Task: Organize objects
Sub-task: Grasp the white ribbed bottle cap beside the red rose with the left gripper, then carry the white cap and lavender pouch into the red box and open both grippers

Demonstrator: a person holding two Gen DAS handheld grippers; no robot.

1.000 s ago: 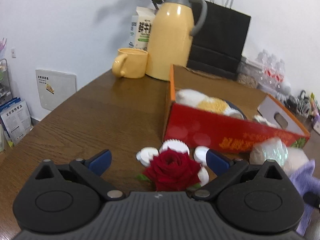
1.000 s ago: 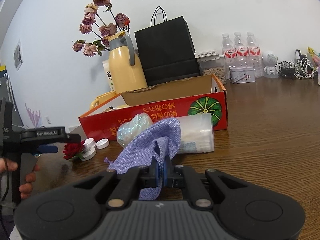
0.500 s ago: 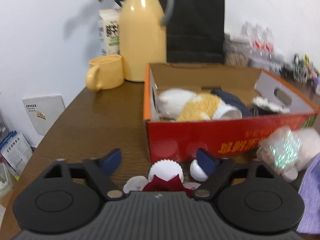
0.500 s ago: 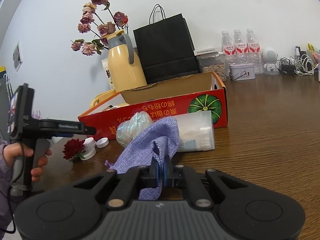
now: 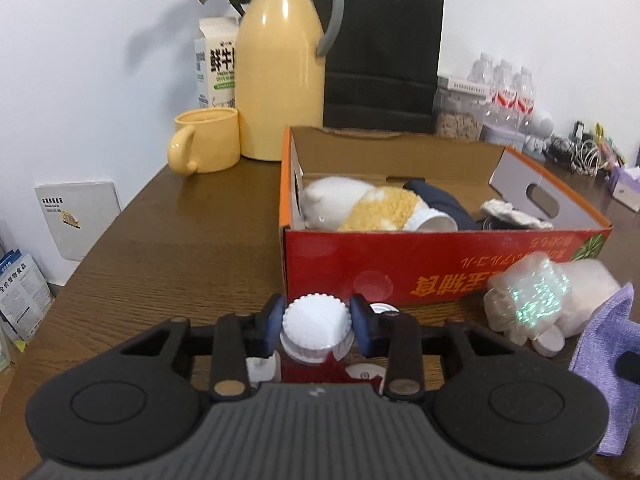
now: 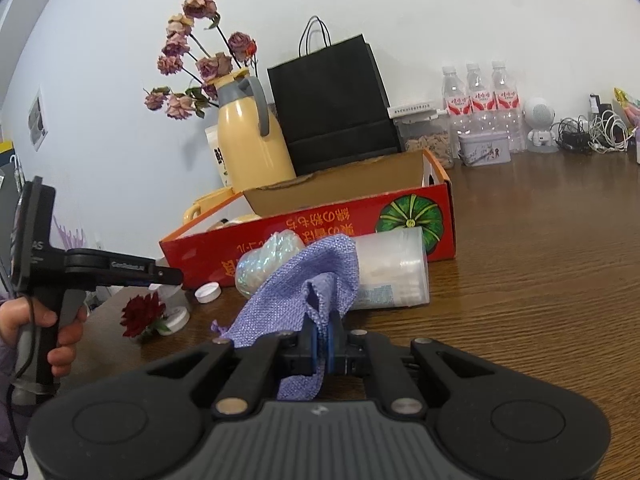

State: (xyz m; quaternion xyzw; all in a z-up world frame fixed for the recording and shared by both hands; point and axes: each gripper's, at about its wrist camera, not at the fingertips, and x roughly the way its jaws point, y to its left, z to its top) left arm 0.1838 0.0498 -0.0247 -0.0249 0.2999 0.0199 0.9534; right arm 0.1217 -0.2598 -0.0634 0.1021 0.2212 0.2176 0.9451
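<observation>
My left gripper (image 5: 316,322) is shut on a white ribbed-lid jar (image 5: 316,330), held just above the table in front of the red cardboard box (image 5: 440,268). The box holds a white-and-yellow plush (image 5: 360,204) and dark cloth. A red rose (image 6: 142,314) and white caps (image 6: 208,291) lie below the jar. My right gripper (image 6: 322,346) is shut on a purple woven cloth (image 6: 304,280) that drapes over an iridescent bundle (image 6: 268,256) and a clear tub (image 6: 394,272).
A yellow thermos (image 5: 280,76), yellow mug (image 5: 206,140), milk carton (image 5: 214,66) and black paper bag (image 5: 380,56) stand behind the box. Water bottles (image 6: 476,96), a tin (image 6: 484,150) and cables (image 6: 592,132) line the back right. The table's left edge (image 5: 80,264) is near.
My left gripper has closed on the white jar and lifted it off the table beside the rose. My right gripper stays shut on the purple cloth, hardly moved.
</observation>
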